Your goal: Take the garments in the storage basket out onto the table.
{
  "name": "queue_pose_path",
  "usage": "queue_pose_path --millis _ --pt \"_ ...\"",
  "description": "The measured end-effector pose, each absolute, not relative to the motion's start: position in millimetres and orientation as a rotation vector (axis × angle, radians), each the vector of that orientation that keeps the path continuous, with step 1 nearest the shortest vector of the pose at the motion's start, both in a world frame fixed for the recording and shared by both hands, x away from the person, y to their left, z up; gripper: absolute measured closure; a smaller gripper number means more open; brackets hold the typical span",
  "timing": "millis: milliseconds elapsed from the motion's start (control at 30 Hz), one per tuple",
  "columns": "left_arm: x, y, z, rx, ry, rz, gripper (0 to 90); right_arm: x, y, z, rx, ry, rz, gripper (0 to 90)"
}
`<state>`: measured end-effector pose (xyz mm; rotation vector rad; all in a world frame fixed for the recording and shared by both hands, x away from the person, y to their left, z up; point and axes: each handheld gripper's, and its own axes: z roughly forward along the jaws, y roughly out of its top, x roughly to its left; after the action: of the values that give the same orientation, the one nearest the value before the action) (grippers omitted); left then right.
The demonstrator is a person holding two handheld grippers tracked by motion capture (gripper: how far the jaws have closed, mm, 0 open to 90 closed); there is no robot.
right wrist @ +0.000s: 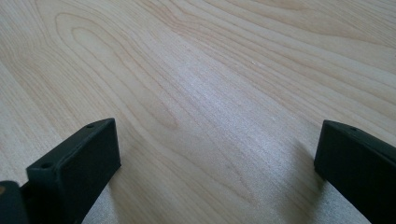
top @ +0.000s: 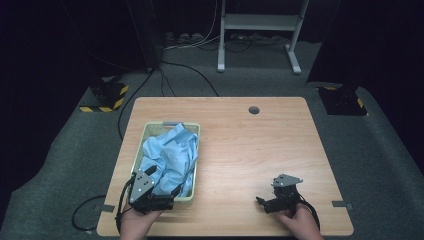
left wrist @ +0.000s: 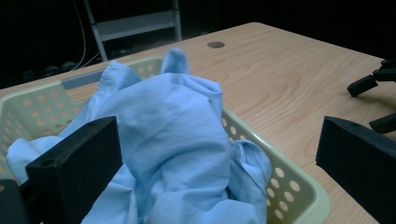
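A pale green perforated basket (top: 194, 127) (left wrist: 299, 193) sits on the left half of the wooden table (top: 260, 145). Crumpled light blue cloth (top: 167, 155) (left wrist: 173, 135) fills it and rises above the rim. My left gripper (top: 167, 192) (left wrist: 219, 163) is at the basket's near end, open, with its jaws spread on either side of the cloth heap. My right gripper (top: 262, 201) (right wrist: 217, 163) rests low over bare wood near the front right of the table, open with nothing between its jaws. The right gripper (left wrist: 373, 88) also appears at the far right in the left gripper view.
A round cable hole (top: 254, 110) (left wrist: 215, 45) lies near the table's far edge. A white metal stand (top: 260, 35) and cables are on the floor behind. Black posts with yellow-striped bases (top: 105, 97) flank the table.
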<state>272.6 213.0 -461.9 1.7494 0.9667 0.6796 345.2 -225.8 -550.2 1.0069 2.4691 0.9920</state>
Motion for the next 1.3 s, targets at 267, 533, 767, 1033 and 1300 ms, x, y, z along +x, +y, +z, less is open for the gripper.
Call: queue_pose_path --millis 267,533,767,1033,1300 --pt "274 224 -463 1.727 1.026 0.679 0.6 345 -226 -550 1.007 2.469 0.992 0.0" --pt "279 228 -463 1.725 1.072 0.653 0.7 345 -226 -550 1.007 2.469 0.994 0.0" --pt "296 220 -460 1.756 1.121 0.621 0.8 345 -226 -550 1.007 2.469 0.994 0.0" --pt "313 218 -460 1.79 1.181 0.575 0.8 345 -226 -550 1.007 2.469 0.994 0.0" --pt "331 212 -463 1.833 1.209 0.489 0.9 345 -226 -550 1.008 2.468 0.997 0.0"
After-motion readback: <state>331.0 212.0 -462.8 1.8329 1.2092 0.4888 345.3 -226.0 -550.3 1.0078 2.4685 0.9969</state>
